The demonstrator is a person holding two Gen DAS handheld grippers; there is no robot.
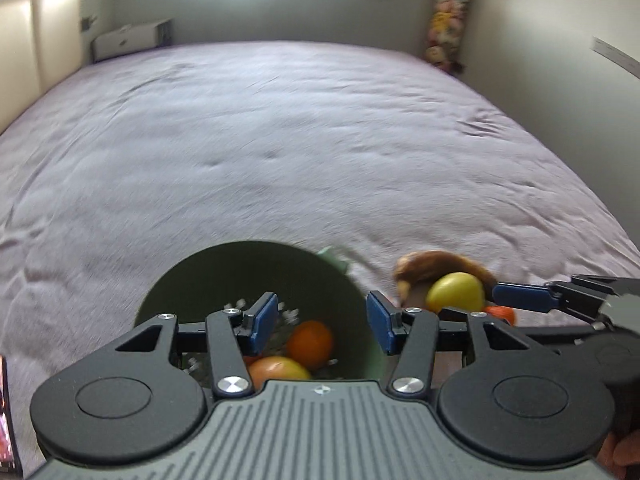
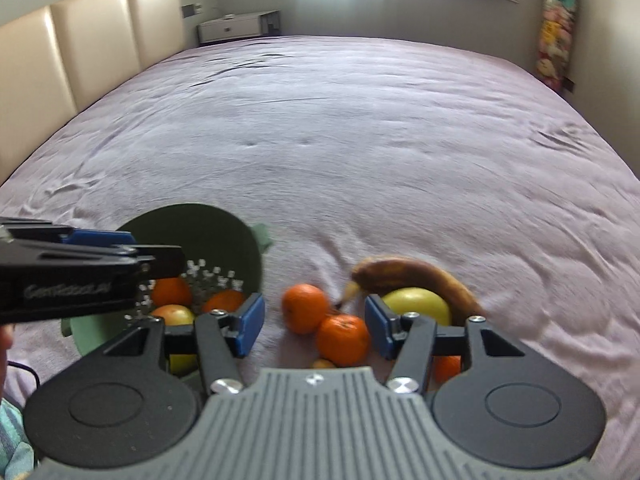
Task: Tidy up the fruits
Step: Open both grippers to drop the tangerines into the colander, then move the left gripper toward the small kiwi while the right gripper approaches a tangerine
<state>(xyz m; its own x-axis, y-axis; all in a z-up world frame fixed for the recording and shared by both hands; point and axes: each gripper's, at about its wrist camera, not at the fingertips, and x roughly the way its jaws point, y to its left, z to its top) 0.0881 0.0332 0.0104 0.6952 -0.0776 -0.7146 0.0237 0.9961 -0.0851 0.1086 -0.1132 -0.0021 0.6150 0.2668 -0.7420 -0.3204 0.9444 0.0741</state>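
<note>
A green colander (image 1: 256, 268) (image 2: 224, 236) sits on the bed and holds oranges (image 1: 310, 344) (image 2: 172, 291) and a yellow-red apple (image 1: 278, 370) (image 2: 174, 314). My left gripper (image 1: 322, 326) is open and empty above the colander's near rim. To the right lie two loose oranges (image 2: 304, 307) (image 2: 343, 339), a yellow-green apple (image 2: 418, 305) (image 1: 454, 291) and a brown banana (image 2: 416, 276) (image 1: 436, 264). My right gripper (image 2: 315, 324) is open and empty just above the loose oranges.
The purple bedspread (image 2: 360, 140) stretches far ahead. A padded headboard (image 2: 80, 48) lines the left side, a white nightstand (image 2: 236, 28) stands at the far corner, and a stack of soft toys (image 2: 556, 28) stands at the far right.
</note>
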